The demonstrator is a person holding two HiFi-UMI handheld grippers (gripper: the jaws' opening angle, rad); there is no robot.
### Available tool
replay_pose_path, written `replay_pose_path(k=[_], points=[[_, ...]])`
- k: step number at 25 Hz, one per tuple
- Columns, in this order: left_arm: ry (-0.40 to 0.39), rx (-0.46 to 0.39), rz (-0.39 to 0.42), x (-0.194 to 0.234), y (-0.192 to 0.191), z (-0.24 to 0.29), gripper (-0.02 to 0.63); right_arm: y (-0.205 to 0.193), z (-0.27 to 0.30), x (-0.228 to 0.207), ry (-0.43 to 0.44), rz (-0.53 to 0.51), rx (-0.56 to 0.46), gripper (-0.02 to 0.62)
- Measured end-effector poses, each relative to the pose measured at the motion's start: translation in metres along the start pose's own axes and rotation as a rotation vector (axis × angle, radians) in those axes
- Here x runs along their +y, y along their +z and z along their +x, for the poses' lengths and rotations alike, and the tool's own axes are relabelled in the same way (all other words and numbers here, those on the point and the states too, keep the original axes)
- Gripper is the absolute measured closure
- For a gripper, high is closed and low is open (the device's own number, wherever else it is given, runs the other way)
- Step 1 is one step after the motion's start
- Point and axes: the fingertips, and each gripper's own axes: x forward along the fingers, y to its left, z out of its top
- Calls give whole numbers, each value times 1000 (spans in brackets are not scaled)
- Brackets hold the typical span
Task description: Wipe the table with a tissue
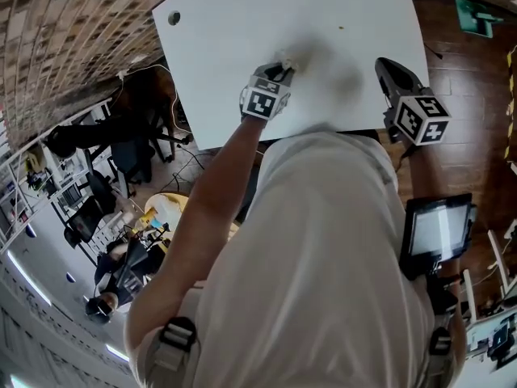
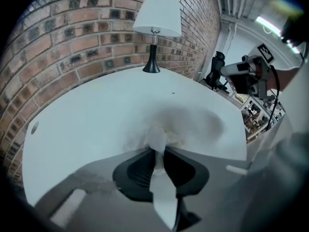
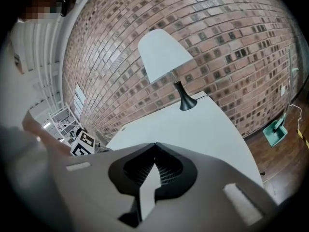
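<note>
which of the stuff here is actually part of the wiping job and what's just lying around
In the job: tissue, pinched in the left gripper; white table under it.
Just there: lamp at the table's far edge; right gripper, shut and empty; screen at the person's right side.

Person: whitish shirt point(image 1: 323, 241); grey straps point(image 1: 171, 342) with dark buckles at both shoulders. Left gripper point(image 1: 283, 67) – grey shell, black ribbed jaw pads. Left cube point(image 1: 262, 101): white faces, black square markers. Right gripper point(image 1: 383, 63) – black body in head view, grey housing with pale strips in its own view. Right cube point(image 1: 424, 121): same markers.
</note>
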Motion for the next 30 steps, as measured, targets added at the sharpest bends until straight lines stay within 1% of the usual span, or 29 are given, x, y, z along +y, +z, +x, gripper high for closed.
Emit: replay_pose_path(k=[2, 5, 8, 9, 11, 14, 18, 21, 24, 30], points=[[-1, 21, 3, -1, -17, -8, 541, 2, 3, 2, 7, -7, 3, 588], [44, 25, -31, 12, -40, -23, 541, 4, 7, 8, 20, -16, 7, 588], [80, -10, -78, 25, -43, -35, 541, 5, 8, 10, 23, -17, 12, 588], [80, -30, -75, 26, -37, -36, 541, 5, 8, 9, 21, -16, 13, 588], [62, -67, -43, 23, -19, -34, 541, 4, 7, 7, 14, -14, 13, 588], [10, -116, 22, 11, 16, -24, 541, 3, 9, 6, 0, -10, 11, 588], [-33, -144, 103, -6, 56, -5, 540, 4, 4, 1, -18, -7, 0, 588], [-51, -139, 148, -17, 82, 11, 541, 5, -5, -9, -37, 4, -11, 588], [-64, -122, 187, -22, 99, 29, 540, 4, -12, -18, -59, 20, -21, 588], [-57, -61, 271, -20, 114, 52, 540, 2, -20, -28, -90, 47, -34, 588]])
